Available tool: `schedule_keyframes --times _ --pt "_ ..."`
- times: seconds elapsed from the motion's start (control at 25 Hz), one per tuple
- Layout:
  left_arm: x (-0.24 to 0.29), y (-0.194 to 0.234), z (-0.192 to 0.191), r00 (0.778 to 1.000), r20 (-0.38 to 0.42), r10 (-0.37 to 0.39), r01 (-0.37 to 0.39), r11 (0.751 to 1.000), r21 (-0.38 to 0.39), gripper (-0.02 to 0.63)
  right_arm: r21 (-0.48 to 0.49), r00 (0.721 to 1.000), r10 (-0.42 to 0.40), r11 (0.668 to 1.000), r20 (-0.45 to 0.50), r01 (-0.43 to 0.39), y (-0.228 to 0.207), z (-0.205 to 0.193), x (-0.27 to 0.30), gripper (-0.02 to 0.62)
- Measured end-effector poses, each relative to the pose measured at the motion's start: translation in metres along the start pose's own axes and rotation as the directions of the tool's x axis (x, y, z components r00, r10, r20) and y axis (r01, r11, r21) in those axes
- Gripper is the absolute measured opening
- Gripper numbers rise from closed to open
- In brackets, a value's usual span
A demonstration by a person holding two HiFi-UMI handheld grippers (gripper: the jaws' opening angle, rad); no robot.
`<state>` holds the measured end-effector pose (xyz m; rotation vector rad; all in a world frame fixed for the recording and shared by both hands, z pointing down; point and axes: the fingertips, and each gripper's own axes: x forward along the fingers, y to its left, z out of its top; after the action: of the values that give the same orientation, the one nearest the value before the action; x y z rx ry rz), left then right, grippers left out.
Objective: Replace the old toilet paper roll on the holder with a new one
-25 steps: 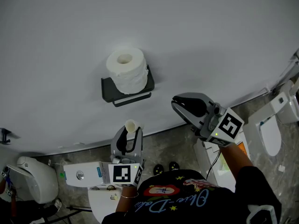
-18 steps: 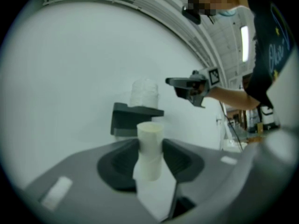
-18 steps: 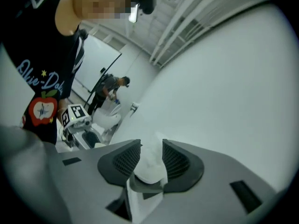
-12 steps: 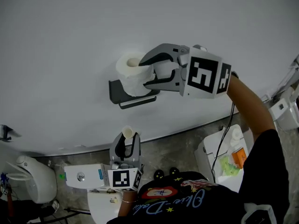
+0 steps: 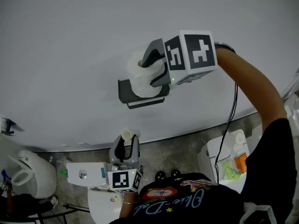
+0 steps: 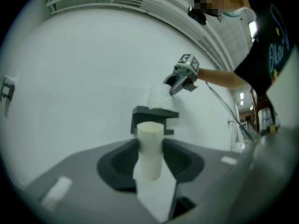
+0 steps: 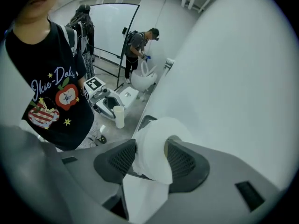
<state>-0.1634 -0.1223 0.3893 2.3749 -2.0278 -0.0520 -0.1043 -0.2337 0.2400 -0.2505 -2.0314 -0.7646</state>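
A dark holder (image 5: 124, 91) is fixed to the white wall, and a full white paper roll (image 5: 140, 80) stands on end on it. My right gripper (image 5: 151, 71) reaches down onto the roll with its jaws opening. The roll's paper (image 7: 154, 148) lies between the two pads, and I see no squeeze on it. Lower down, my left gripper (image 5: 125, 143) is shut on an empty cardboard tube (image 5: 126, 134), held upright. In the left gripper view the tube (image 6: 149, 146) sits between the pads, with the holder (image 6: 150, 114), the roll (image 6: 159, 96) and the right gripper (image 6: 180, 82) behind it.
A white toilet (image 5: 22, 171) stands at the lower left, and a white tank (image 5: 84, 173) lies under my left gripper. At the lower right stands a white bin (image 5: 228, 158) with small items. A black cable (image 5: 231, 120) hangs from my right arm. People (image 7: 139, 45) stand far behind.
My right gripper has swung up from the lower right to the roll on the holder, and its jaws have gone from shut to wide. The left gripper still holds the tube.
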Motion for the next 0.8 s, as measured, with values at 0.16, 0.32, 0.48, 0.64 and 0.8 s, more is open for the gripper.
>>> schedule_keyframes --times 0.16,0.32,0.48,0.64,0.8 --pt "0.0 -0.002 -0.002 1.0 0.004 -0.004 0.004 1.0 -0.01 0.16 -0.001 0.996 0.055 0.998 -0.068 -0.055 0.002 0.0 0.001 0.195" --pt "0.001 -0.003 -0.003 1.0 0.003 -0.008 0.008 1.0 -0.015 0.16 0.002 0.995 0.064 0.998 -0.076 -0.064 0.002 0.0 0.001 0.195" --pt "0.0 -0.004 -0.003 1.0 0.004 -0.006 0.006 1.0 -0.014 0.16 -0.03 1.0 0.021 0.999 0.01 -0.02 0.007 -0.001 -0.006 0.188" --pt "0.0 -0.002 -0.006 1.0 -0.005 -0.006 0.006 1.0 -0.017 0.16 0.112 0.961 -0.131 0.988 0.242 0.106 0.008 -0.005 -0.03 0.186" --pt "0.008 -0.011 -0.004 0.999 -0.023 -0.045 0.046 0.999 0.024 0.16 0.348 0.786 -0.332 0.924 0.522 0.159 0.02 -0.014 -0.076 0.186"
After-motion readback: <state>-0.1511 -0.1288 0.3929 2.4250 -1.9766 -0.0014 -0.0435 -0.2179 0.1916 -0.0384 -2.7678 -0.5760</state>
